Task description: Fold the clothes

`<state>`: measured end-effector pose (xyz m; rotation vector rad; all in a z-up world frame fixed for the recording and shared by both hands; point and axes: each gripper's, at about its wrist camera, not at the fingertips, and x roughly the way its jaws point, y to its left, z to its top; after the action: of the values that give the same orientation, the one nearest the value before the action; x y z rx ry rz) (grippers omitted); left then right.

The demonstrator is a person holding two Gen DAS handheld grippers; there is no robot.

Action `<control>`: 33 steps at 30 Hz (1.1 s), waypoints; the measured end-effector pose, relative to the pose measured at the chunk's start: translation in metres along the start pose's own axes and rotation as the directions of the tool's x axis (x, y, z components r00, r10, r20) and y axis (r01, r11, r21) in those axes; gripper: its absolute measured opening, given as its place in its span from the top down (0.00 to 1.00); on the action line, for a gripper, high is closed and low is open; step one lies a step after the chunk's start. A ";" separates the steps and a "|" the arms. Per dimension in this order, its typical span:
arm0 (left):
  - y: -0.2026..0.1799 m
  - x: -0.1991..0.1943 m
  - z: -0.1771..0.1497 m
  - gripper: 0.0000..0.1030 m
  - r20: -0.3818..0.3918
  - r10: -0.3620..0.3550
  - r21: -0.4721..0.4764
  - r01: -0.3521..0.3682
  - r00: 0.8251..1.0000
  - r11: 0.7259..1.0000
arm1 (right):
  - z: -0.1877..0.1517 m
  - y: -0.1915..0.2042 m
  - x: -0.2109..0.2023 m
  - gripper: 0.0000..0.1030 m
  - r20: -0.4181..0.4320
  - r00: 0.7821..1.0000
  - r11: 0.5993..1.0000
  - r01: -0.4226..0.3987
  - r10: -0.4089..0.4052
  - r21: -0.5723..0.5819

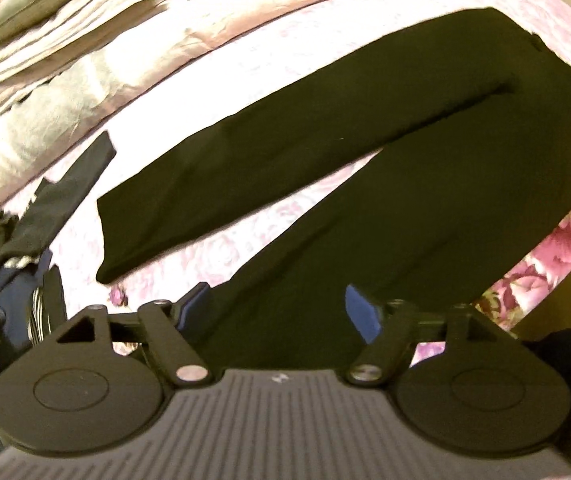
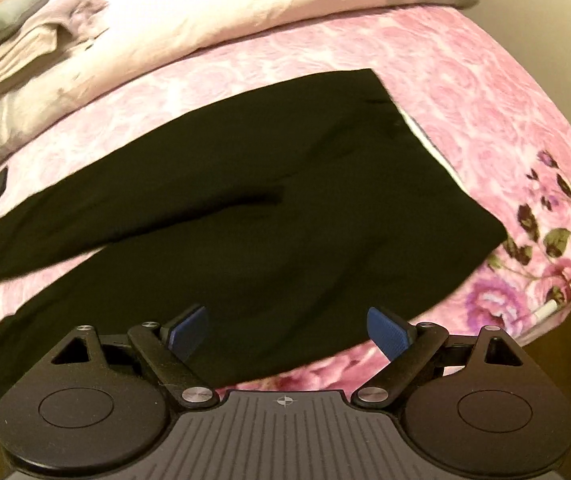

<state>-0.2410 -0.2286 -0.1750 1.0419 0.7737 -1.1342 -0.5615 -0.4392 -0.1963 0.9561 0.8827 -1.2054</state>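
Observation:
A pair of black trousers lies spread flat on the pink flowered bedspread, its two legs parted in a V toward the left. My left gripper hangs above the nearer leg, open, with nothing between its blue pads. In the right wrist view the same trousers fill the middle, waistband at the right. My right gripper hovers over the nearer leg by the bed's front edge, its jaws wide open and holding nothing.
A heap of dark and striped clothes sits at the left of the bed. Folded pale bedding and a grey-green pillow lie at the far side. The bed's front edge drops off at the right.

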 end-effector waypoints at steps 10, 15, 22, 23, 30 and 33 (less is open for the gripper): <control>0.012 -0.011 -0.014 0.28 0.037 -0.004 -0.063 0.007 0.999 0.998 | 0.008 0.067 0.002 0.13 -0.022 0.999 0.980 -0.028 0.025 -0.199; 0.014 -0.010 -0.015 0.27 0.041 -0.005 -0.070 0.008 0.999 0.998 | 0.010 0.073 0.003 0.13 -0.022 0.999 0.974 -0.027 0.023 -0.225; 0.009 -0.005 -0.013 0.27 0.024 -0.008 -0.058 0.009 1.000 0.998 | 0.011 0.073 0.006 0.13 -0.034 0.999 0.973 -0.032 0.025 -0.230; 0.008 -0.004 -0.011 0.27 0.021 -0.008 -0.056 0.009 1.000 0.998 | 0.011 0.072 0.006 0.13 -0.035 0.999 0.972 -0.032 0.025 -0.231; -0.001 0.001 -0.001 0.25 0.013 -0.002 -0.055 0.003 1.000 0.998 | 0.021 0.061 0.012 0.13 -0.048 0.998 0.968 -0.042 0.030 -0.249; 0.000 -0.002 0.006 0.12 0.039 0.010 -0.097 -0.006 0.999 0.995 | 0.028 0.053 0.014 0.13 -0.044 0.998 0.962 -0.055 0.045 -0.269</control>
<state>-0.2413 -0.2337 -0.1715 0.9387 0.7850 -1.0963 -0.5058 -0.4653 -0.1933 0.7771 1.0176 -0.9961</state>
